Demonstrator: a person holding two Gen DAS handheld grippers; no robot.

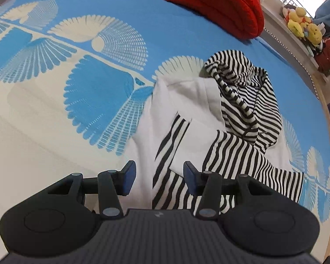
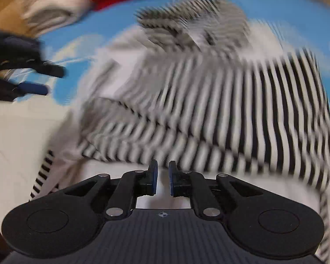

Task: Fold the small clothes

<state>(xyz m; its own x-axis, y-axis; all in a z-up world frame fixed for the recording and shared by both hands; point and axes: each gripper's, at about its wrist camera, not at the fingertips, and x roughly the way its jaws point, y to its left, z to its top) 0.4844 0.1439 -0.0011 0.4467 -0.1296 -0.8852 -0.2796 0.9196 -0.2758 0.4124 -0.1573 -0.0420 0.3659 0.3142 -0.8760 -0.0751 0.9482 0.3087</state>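
Left wrist view looks down from fairly high over the bed (image 1: 44,121), hoodie (image 1: 231,114) centre-right. Right wrist view sits close over the same hoodie (image 2: 209,101), blurred.

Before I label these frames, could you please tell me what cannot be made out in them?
- Striped garment: smeared by motion blur in the right wrist view; its folds are unreadable.
- Its near hem: hidden behind the left gripper body in the left wrist view.
- Right gripper: jaws nearly closed; whether cloth is pinched is unclear.
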